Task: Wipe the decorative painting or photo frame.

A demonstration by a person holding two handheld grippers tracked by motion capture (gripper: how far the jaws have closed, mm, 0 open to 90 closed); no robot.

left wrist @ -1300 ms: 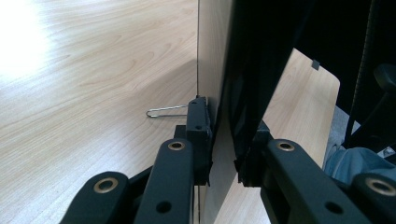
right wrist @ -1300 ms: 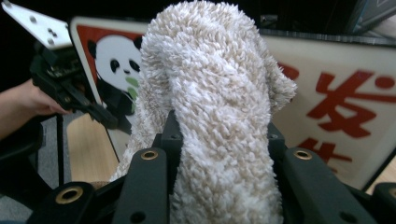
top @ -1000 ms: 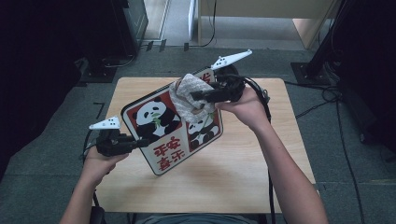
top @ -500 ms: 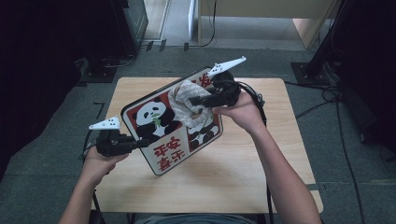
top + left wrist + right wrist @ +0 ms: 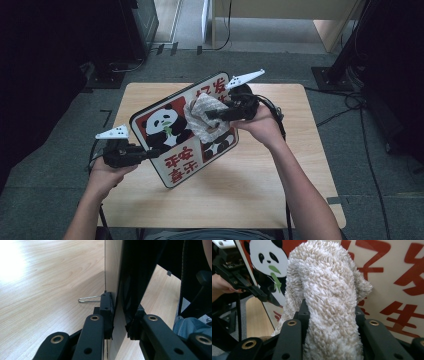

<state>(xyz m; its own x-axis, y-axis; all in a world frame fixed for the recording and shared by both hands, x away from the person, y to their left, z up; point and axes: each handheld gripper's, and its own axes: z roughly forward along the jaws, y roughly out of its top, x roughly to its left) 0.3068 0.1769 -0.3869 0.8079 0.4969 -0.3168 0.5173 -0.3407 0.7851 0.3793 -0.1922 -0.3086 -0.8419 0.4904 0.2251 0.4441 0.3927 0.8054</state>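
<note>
Above table (image 5: 280,190), right gripper (image 5: 212,114) clamps cloth (image 5: 202,117) against sign (image 5: 175,150).

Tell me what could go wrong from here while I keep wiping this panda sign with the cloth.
The left gripper clamps the panda sign by one edge only, with the sign tilted up off the table; wiping pressure could twist it or pull it out of the jaws. The right gripper pinches just a fold of the fluffy cloth, which might slip free mid-stroke. A paper clip lies on the table beside the sign and could get swept away.
</note>
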